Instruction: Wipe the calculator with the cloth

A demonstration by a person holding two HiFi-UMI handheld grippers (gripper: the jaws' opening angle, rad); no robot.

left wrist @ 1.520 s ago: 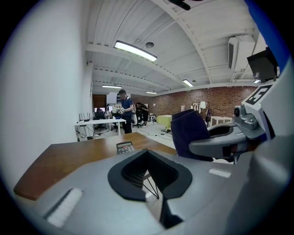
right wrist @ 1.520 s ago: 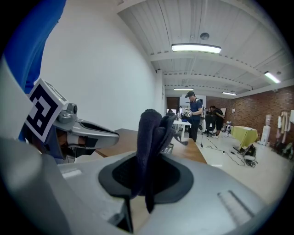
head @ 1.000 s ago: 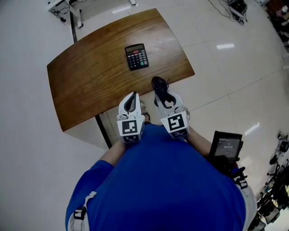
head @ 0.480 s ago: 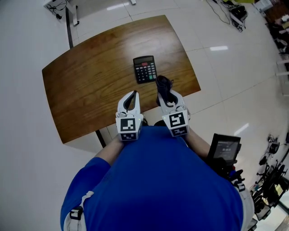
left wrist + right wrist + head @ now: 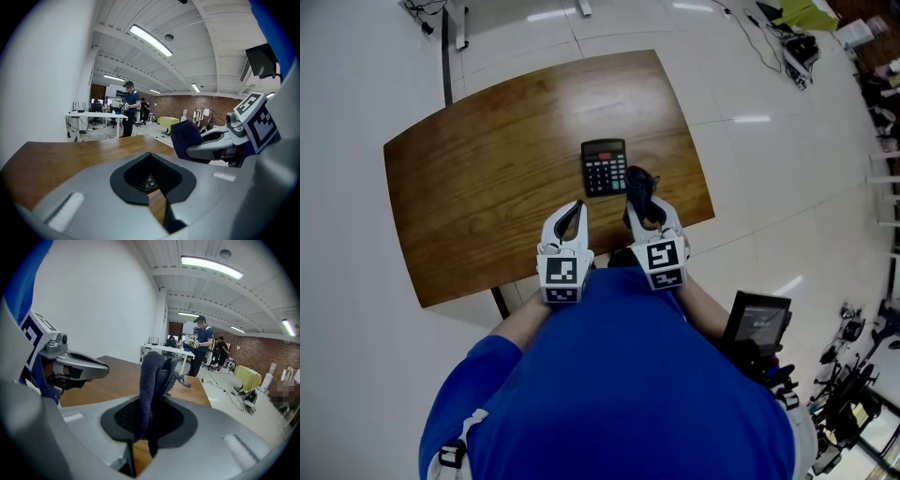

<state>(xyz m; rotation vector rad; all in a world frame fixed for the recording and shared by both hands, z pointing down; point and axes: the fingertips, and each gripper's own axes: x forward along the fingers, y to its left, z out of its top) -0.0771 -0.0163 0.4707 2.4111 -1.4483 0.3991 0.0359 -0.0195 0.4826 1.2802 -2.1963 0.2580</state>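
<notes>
Pinched a bunched dark blue cloth (image 5: 152, 380) between the jaws of the right gripper (image 5: 645, 214), just beside the near right corner of the black calculator (image 5: 604, 167); could not tell whether touching it. Held the left gripper (image 5: 573, 216) empty, jaws pressed together at the tips, just left of the right one over the near edge of the wooden table (image 5: 478, 197). Left the calculator flat, keys up, on the table's near right part.
</notes>
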